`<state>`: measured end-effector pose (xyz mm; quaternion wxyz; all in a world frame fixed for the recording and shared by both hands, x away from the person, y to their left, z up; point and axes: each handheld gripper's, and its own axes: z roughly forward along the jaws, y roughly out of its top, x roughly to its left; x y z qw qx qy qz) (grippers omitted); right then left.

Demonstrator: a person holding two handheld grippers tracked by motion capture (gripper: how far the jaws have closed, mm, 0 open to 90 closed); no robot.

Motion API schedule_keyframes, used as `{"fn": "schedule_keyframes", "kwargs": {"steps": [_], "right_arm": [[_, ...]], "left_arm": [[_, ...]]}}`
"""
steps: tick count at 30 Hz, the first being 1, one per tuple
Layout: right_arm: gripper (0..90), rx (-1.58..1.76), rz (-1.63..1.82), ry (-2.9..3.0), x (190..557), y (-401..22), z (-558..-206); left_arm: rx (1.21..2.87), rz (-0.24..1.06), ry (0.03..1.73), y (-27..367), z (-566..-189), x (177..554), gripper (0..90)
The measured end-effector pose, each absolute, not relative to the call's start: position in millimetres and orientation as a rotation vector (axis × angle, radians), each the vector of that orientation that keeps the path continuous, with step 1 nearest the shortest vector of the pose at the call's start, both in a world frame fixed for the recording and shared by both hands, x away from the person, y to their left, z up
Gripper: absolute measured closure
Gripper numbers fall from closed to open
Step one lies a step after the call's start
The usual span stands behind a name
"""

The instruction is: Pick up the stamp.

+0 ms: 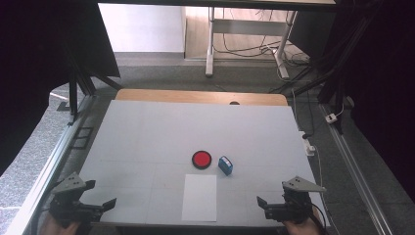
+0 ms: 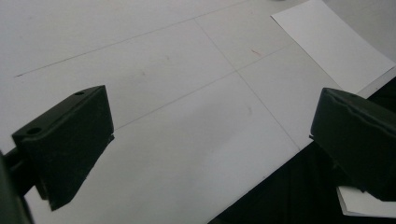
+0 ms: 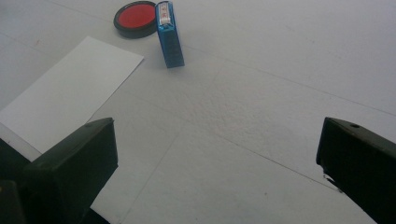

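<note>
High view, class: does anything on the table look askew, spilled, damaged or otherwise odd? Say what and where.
Nothing stands out. The sheet of paper lies flat and square to the near edge of the table. The red ink pad sits open with no ink spilled around it. The blue stamp beside it is slightly angled, apart from the pad, undamaged.

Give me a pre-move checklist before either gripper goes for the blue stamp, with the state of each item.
1. Left gripper open with nothing between the jaws: ok.
2. Right gripper open with nothing between the jaws: ok.
3. Blue stamp standing free on the table, apart from both grippers: ok.
4. Red ink pad uncovered, red face showing, beside the stamp: ok.
5. White paper lying flat near the front edge, between the two grippers: ok.
6. Stamp touching the ink pad or just clear of it: cannot tell.
</note>
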<state>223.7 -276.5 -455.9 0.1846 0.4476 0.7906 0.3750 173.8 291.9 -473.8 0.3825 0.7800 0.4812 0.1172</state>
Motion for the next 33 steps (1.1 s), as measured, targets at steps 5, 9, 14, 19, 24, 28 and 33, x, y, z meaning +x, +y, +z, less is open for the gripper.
{"fn": "schedule_keyframes", "kwargs": {"steps": [5,9,14,19,24,28,33], "right_arm": [[0.0,1.236,1.047,2.237,222.1,-275.1,-455.4],[0.0,1.233,1.079,2.249,222.3,-272.0,-453.2],[0.0,1.17,1.089,2.252,223.8,-262.1,-447.7],[0.0,1.138,1.12,2.245,226.1,-258.7,-446.7],[0.0,1.087,1.121,2.267,227.4,-251.1,-443.3],[0.0,1.092,1.151,2.282,230.3,-246.5,-442.2],[0.0,1.081,1.171,2.285,235.6,-240.2,-439.6]], "left_arm": [[1.985,0.269,1.22,293.6,-473.8,175.1,0.0],[1.965,0.241,1.214,296.6,-474.4,175.7,0.0],[1.953,0.244,1.225,297.5,-474.4,174.9,0.0],[1.96,0.237,1.222,297.4,-474.3,175.1,0.0],[1.955,0.263,1.227,297.1,-473.8,174.0,0.0],[1.947,0.298,1.211,297.1,-472.9,172.9,0.0],[1.946,0.306,1.212,297.2,-472.9,173.0,0.0]]}}
